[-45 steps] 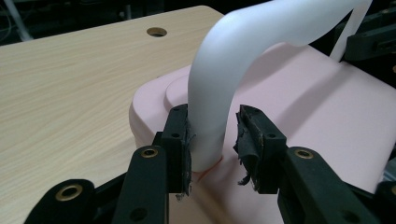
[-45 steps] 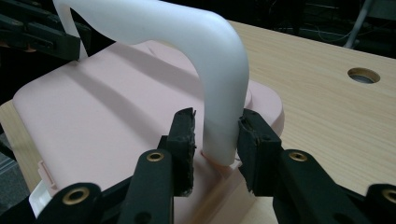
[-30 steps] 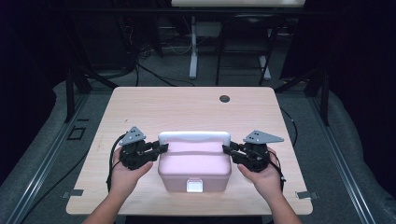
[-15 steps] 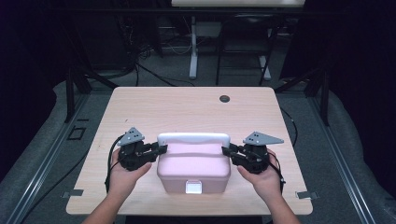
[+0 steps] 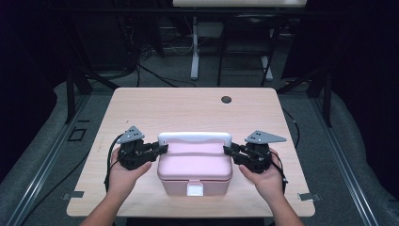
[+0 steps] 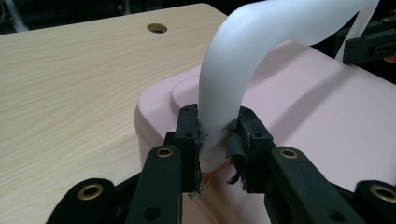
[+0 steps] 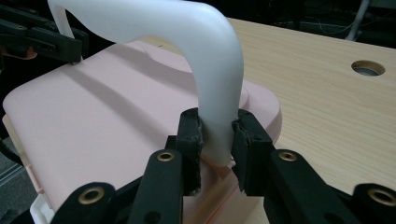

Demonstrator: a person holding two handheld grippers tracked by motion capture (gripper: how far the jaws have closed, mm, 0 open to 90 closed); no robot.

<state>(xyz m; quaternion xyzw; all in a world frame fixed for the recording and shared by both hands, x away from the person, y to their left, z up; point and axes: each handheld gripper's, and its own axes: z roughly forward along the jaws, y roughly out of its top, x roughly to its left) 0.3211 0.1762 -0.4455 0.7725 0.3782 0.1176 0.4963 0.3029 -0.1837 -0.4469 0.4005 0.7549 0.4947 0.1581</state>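
White handle (image 5: 195, 138) stays pinched by both claws; nothing has shifted.

Lower ends of the white handle (image 6: 224, 88) hidden between the jaws of the left gripper (image 6: 217, 140) and, likewise, of the right gripper (image 7: 215, 140), so its joints with the pink box (image 5: 195, 167) not to be made out; handle's top cut off by the upper edge in both gripper views; box's near and right parts cut off in the left gripper view, its near-left corner in the right gripper view; forearms cut off at the bottom of the high view; white latch (image 5: 195, 189) too small to tell its state; round table hole (image 5: 226, 99) too small to tell its depth; dark background beyond the table (image 5: 141, 113) largely illegible.
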